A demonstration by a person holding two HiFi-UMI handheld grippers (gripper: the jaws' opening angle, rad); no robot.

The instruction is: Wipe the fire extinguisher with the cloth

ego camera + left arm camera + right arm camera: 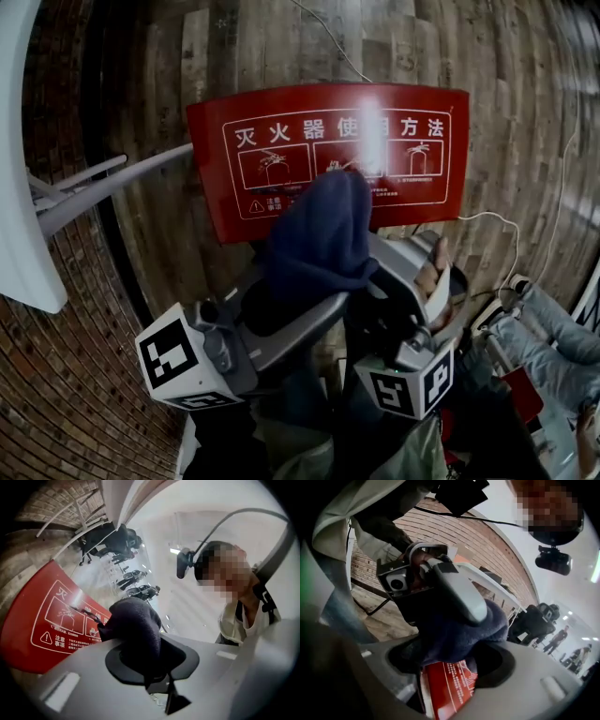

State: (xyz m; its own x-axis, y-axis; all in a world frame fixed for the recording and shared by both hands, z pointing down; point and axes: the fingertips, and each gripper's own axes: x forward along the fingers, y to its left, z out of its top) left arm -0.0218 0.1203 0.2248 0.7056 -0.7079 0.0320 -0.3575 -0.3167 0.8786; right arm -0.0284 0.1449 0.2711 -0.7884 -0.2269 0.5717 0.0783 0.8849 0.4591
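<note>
Cloth [319,230] pinched only in the left claw [145,667] could slip and drop, since the right claw [450,672] gapes wide, gripping nothing

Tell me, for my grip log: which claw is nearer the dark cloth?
Left. The left claw is shut on the cloth, holding it up; the right claw is open, the cloth just ahead of it, unclamped.
</note>
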